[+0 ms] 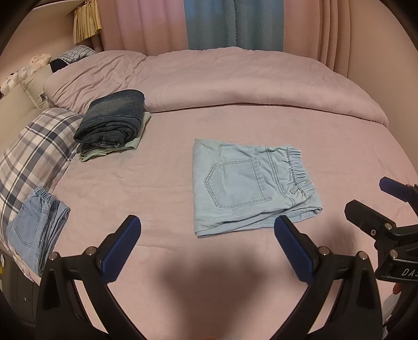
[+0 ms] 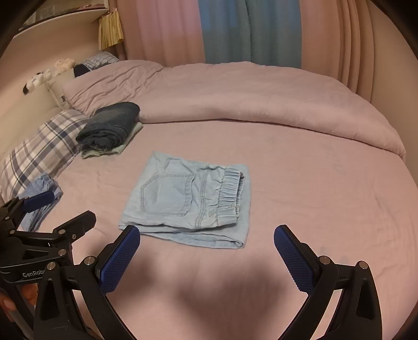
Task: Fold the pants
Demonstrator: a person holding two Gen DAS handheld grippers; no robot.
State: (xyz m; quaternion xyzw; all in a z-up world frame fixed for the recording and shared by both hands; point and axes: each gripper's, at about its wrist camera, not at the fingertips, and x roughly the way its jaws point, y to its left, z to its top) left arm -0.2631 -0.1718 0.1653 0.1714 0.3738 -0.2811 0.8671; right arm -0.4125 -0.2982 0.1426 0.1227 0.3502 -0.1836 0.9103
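A pair of light blue pants [image 1: 248, 188] [image 2: 188, 198] lies folded into a compact rectangle on the pink bed sheet [image 1: 156, 177], back pocket up and elastic waistband to the right. My left gripper [image 1: 207, 225] hovers open just in front of the pants' near edge, with nothing between its blue pads. My right gripper [image 2: 207, 232] is open too and empty, also just short of the near edge. Each gripper shows in the other's view: the right gripper [image 1: 368, 194] at the far right, the left gripper [image 2: 69, 206] at the far left.
A folded stack of dark jeans [image 1: 112, 120] on a pale green garment sits at the back left. Another folded pair of light blue jeans [image 1: 36, 227] rests on a plaid pillow [image 1: 34, 149]. A rolled pink duvet [image 1: 235, 81] runs along the far side before curtains [image 1: 235, 23].
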